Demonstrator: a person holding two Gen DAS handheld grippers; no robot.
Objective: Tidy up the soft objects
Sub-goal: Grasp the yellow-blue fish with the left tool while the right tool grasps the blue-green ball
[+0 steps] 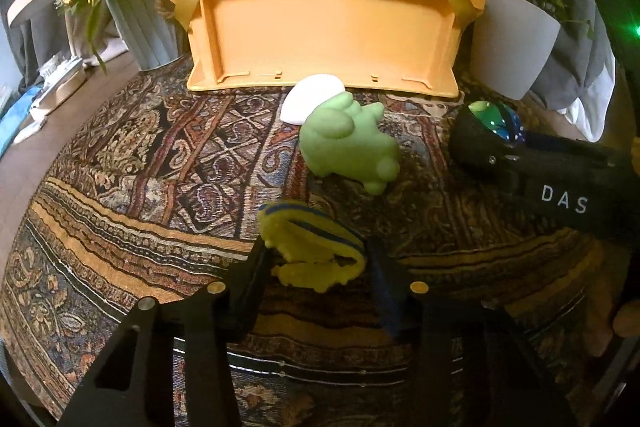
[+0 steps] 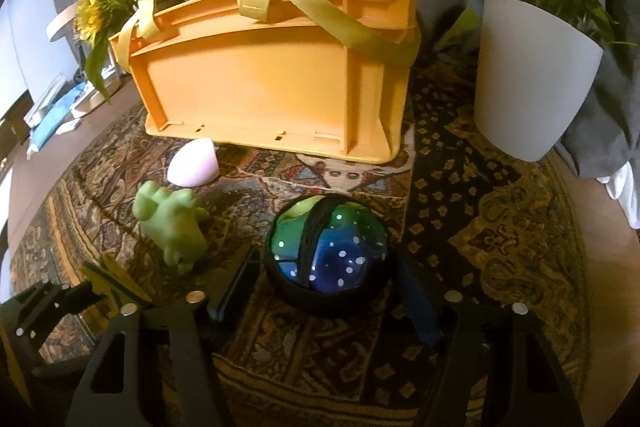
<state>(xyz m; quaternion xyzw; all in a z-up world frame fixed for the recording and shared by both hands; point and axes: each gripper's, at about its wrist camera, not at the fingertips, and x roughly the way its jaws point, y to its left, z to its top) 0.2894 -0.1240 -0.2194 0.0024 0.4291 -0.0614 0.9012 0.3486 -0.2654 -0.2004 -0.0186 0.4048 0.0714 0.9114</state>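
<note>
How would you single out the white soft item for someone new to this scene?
Find the orange basket standing on the patterned cloth. Against its front base lies a smooth white lump, touching the green frog toy. It is the only plain, pale, featureless piece.

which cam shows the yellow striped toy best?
Left wrist: the yellow striped toy sits centred between the left gripper fingers, which press on it. The right wrist view catches only a sliver of it at lower left, partly behind the left gripper.
</note>
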